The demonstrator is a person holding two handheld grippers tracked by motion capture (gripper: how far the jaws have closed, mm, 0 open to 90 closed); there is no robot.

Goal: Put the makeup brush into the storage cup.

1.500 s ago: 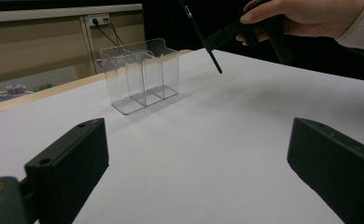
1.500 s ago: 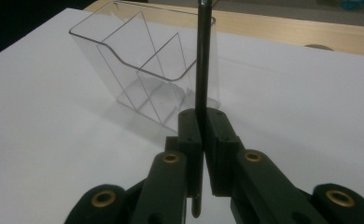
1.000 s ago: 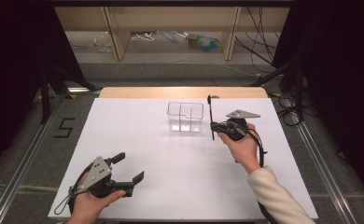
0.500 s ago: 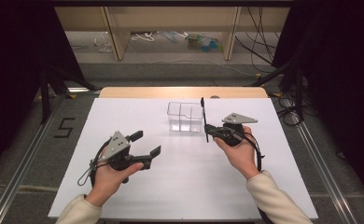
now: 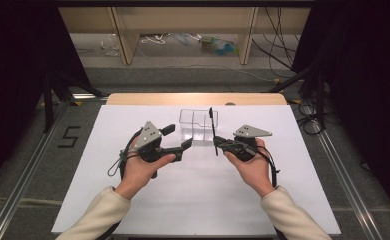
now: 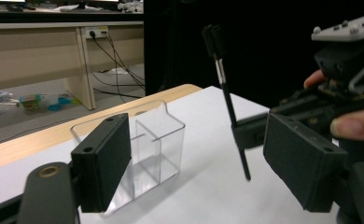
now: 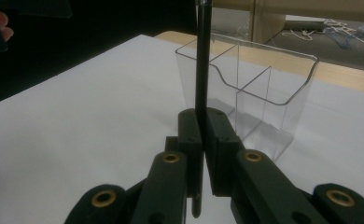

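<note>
A clear plastic box (image 5: 195, 125) with compartments stands at the back middle of the white table (image 5: 133, 200). My right gripper (image 5: 217, 145) is shut on a black pen (image 5: 212, 129), held nearly upright just right of the box front. In the right gripper view the pen (image 7: 201, 60) rises between the closed jaws, with the box (image 7: 259, 93) behind it. My left gripper (image 5: 178, 140) is open, close to the box's left front. In the left gripper view its jaws stand wide apart, framing the box (image 6: 147, 144) and the pen (image 6: 227, 98).
A wooden strip (image 5: 193, 98) runs along the table's far edge. Shelving legs (image 5: 123, 35) and cables (image 5: 278, 45) lie on the floor beyond. A floor marking "5" (image 5: 69, 136) sits left of the table. Bare white surface spreads in front of both hands.
My left gripper has moved forward and right from the near left corner up to the box. The right gripper has shifted left with the pen, closer to the box.
</note>
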